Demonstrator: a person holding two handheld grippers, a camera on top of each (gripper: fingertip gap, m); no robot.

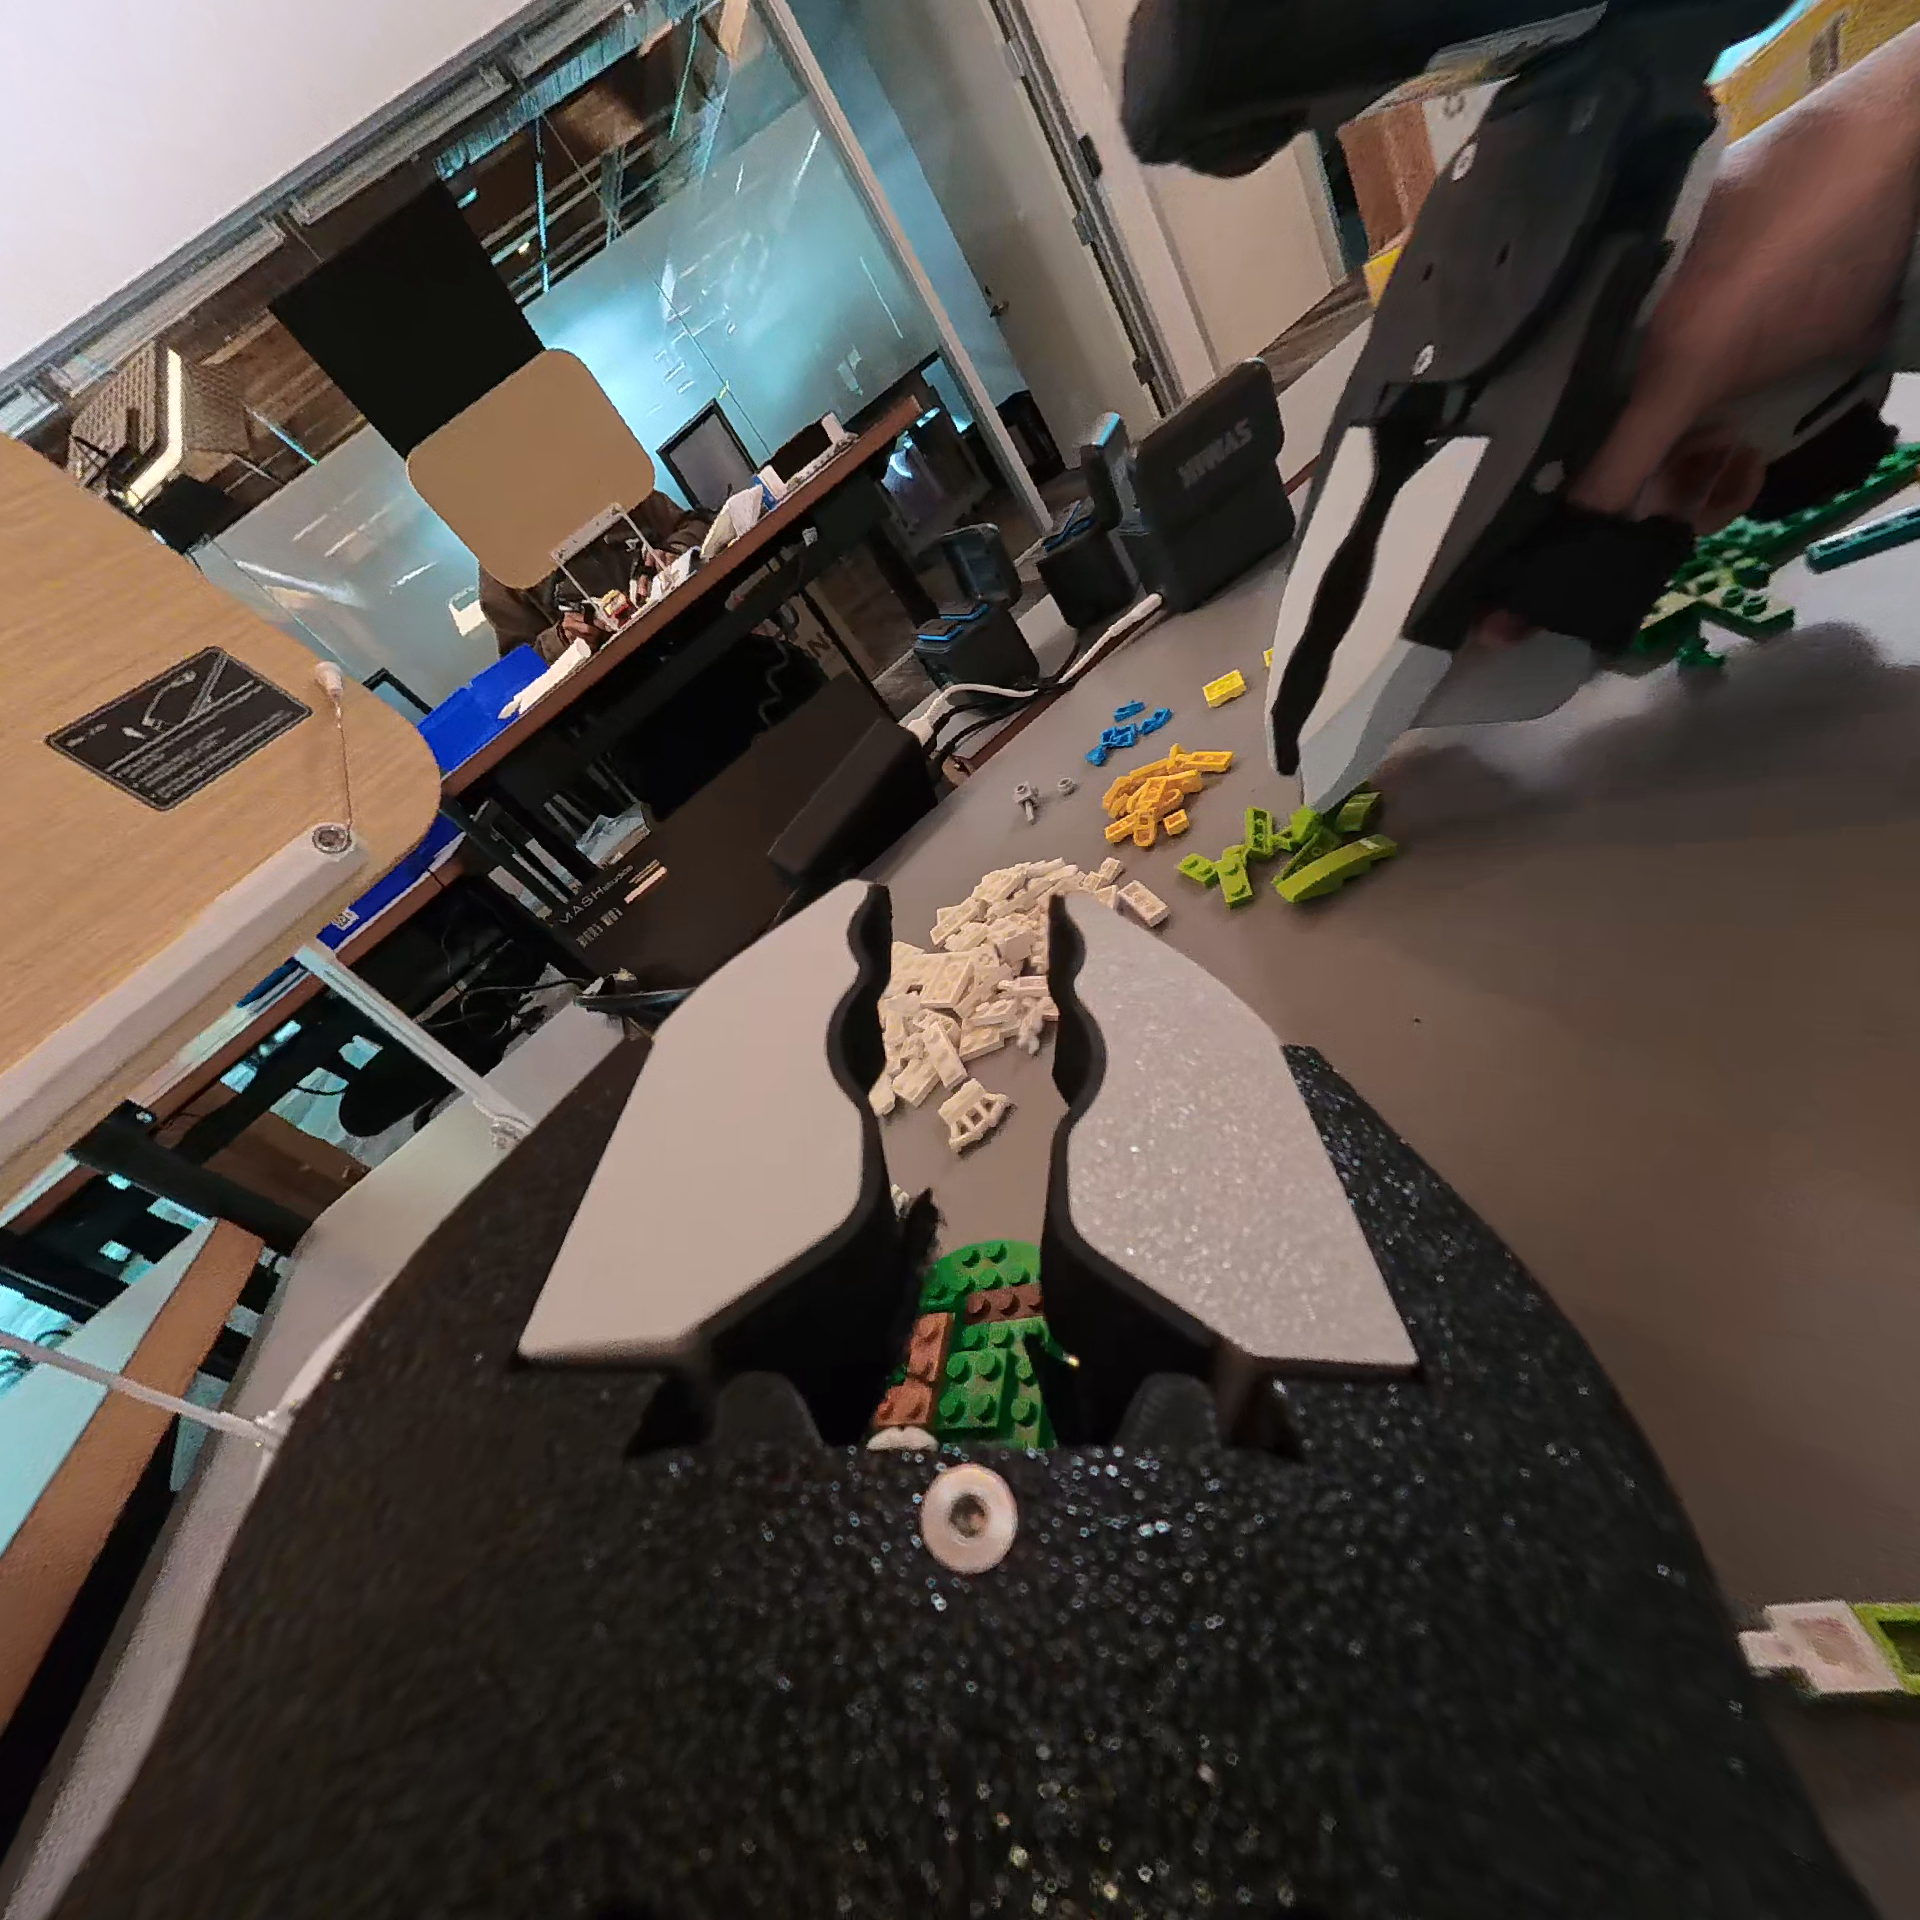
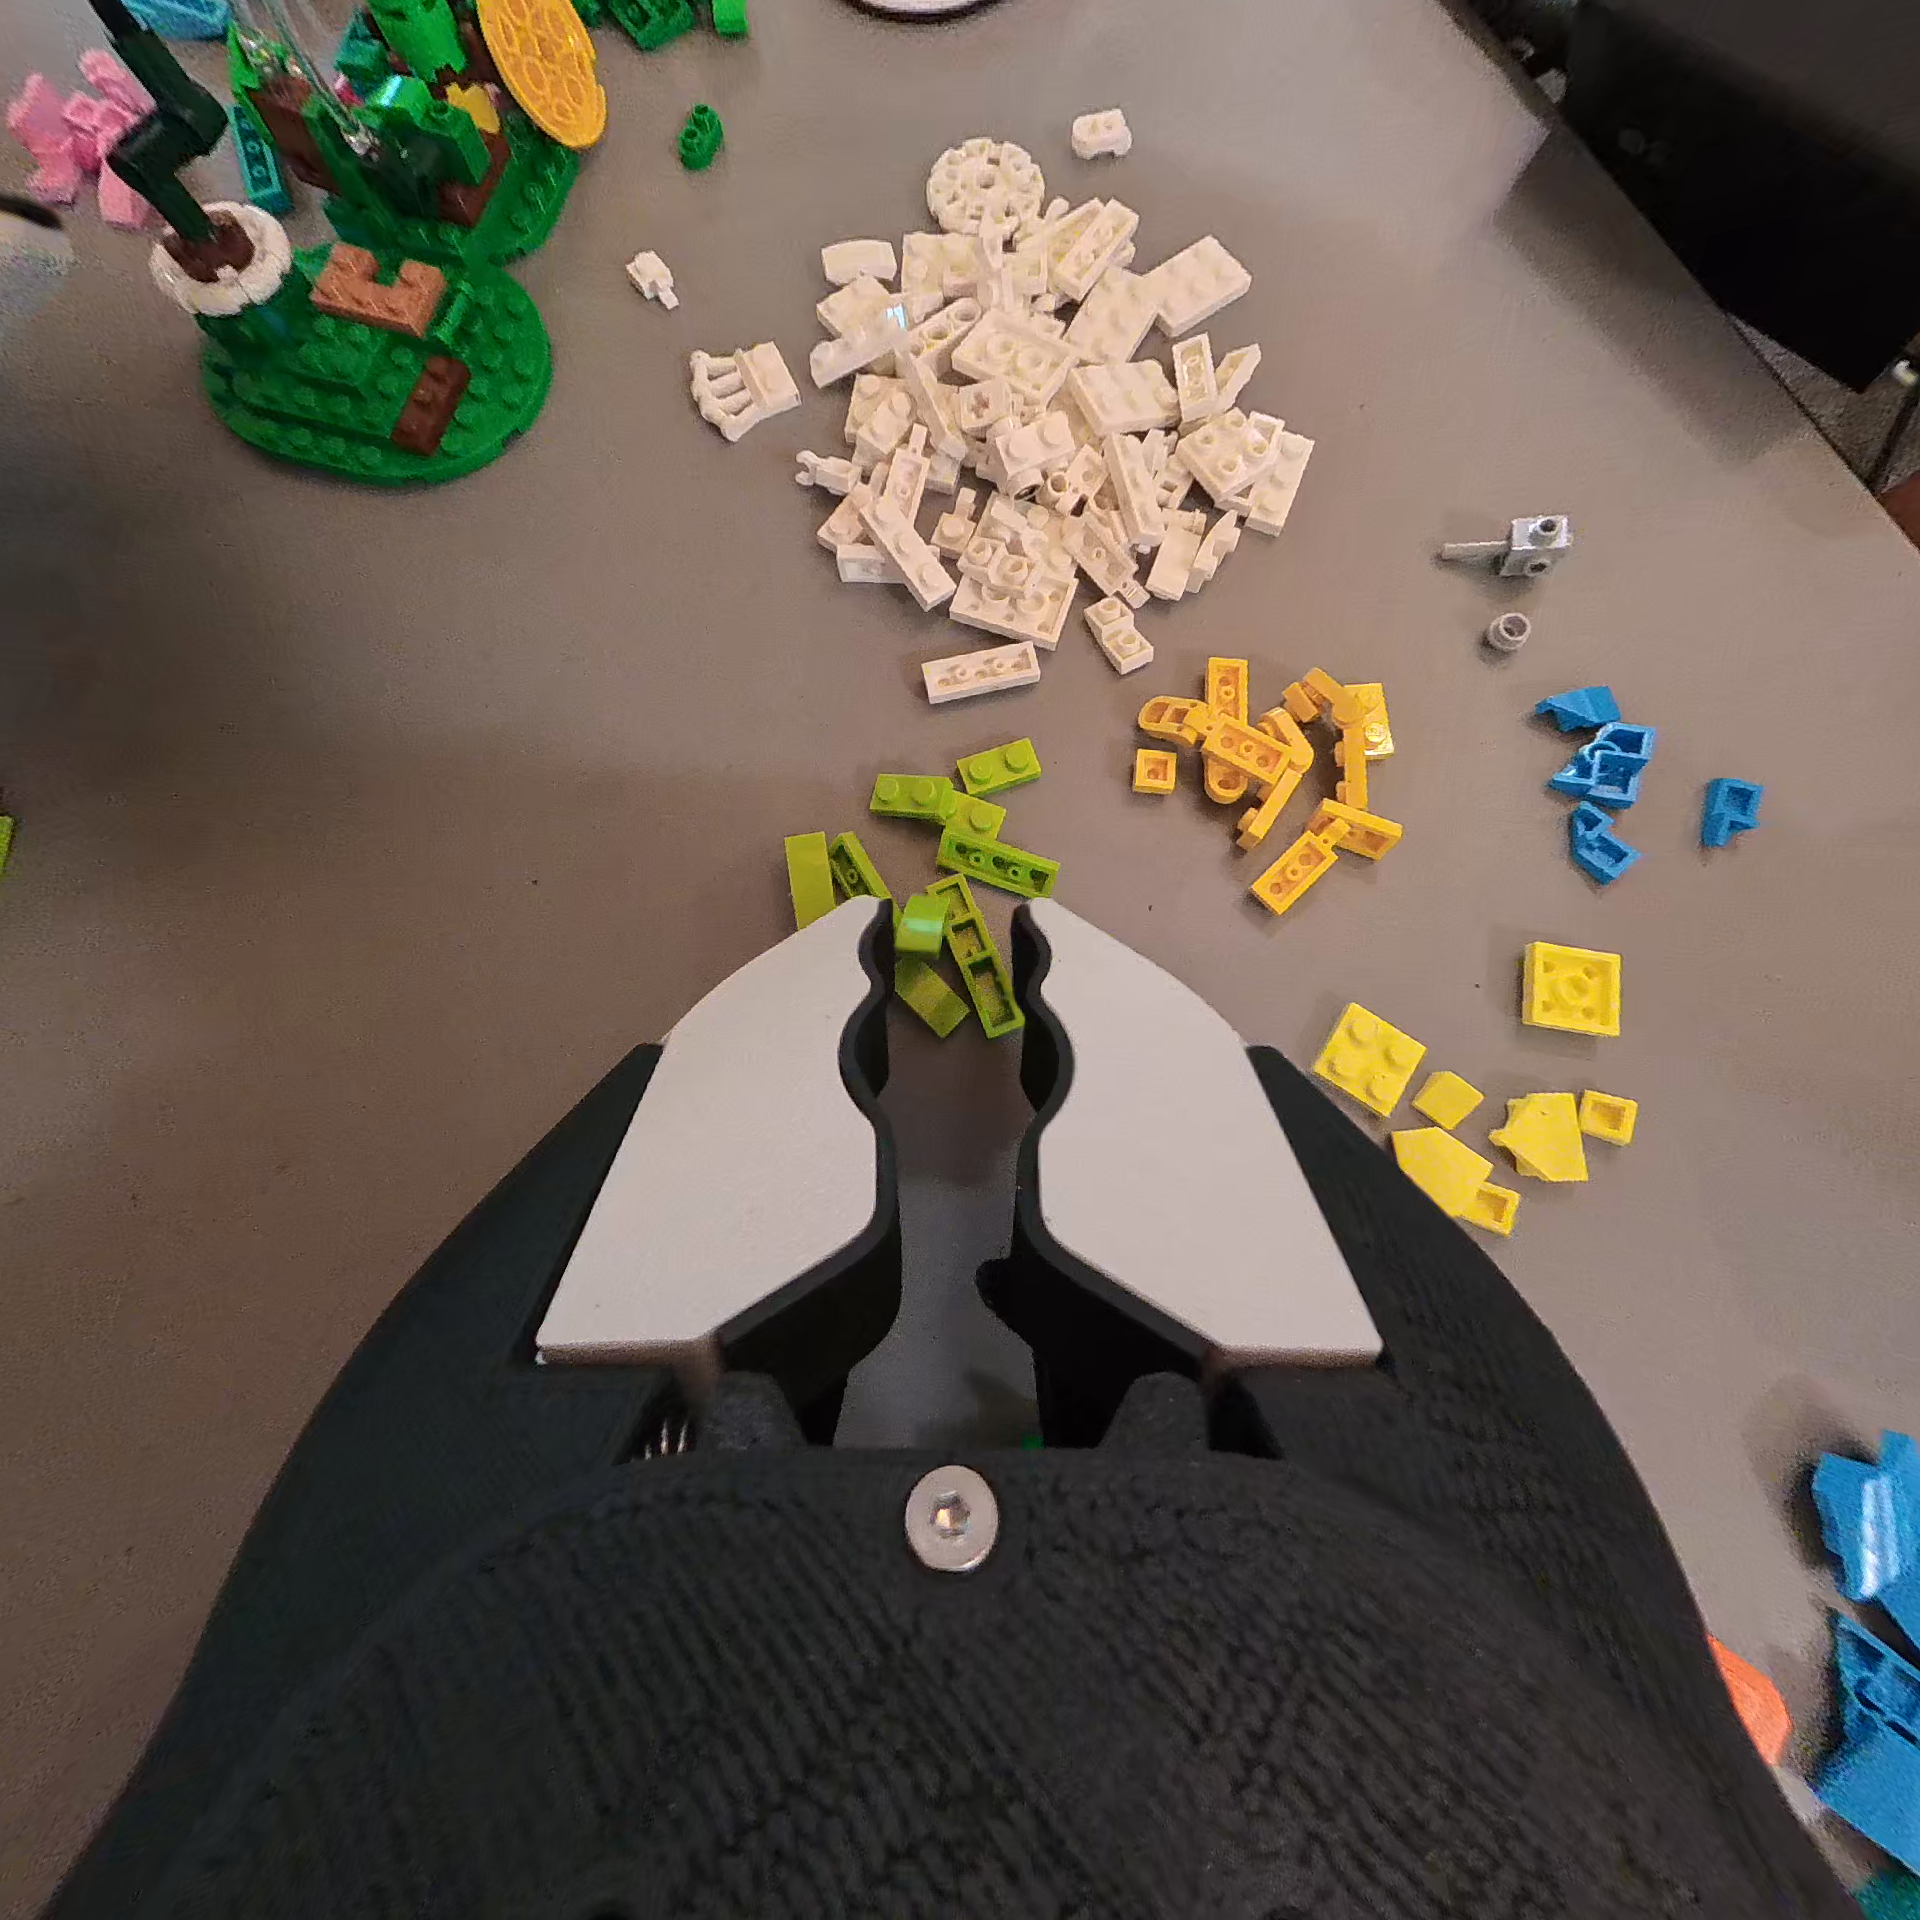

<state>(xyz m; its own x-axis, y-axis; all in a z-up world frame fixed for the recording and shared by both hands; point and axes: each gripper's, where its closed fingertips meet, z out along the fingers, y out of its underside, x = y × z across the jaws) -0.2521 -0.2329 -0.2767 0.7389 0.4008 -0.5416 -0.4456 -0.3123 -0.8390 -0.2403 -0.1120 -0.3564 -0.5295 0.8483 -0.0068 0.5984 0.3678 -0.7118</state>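
My right gripper (image 2: 951, 912) is open just above a small heap of lime green bricks (image 2: 977, 862) on the grey table (image 2: 416, 935). A small curved lime piece (image 2: 920, 925) sits by its left fingertip, and the right pad stands clear of it. In the left wrist view the right gripper (image 1: 1311, 774) points down onto the lime heap (image 1: 1299, 852). My left gripper (image 1: 966, 904) is open with nothing between its pads. It is above a green and brown brick build (image 1: 982, 1361) and faces a pile of white bricks (image 1: 977, 987).
The white pile (image 2: 1039, 416) lies beyond the lime heap. Orange-yellow bricks (image 2: 1278, 769), yellow plates (image 2: 1455, 1091), blue pieces (image 2: 1605, 779) and grey bits (image 2: 1517, 545) lie to the right. The green build (image 2: 384, 343) stands far left. The table edge runs at far right. My right fingertips sit around 15 cm from my left ones.
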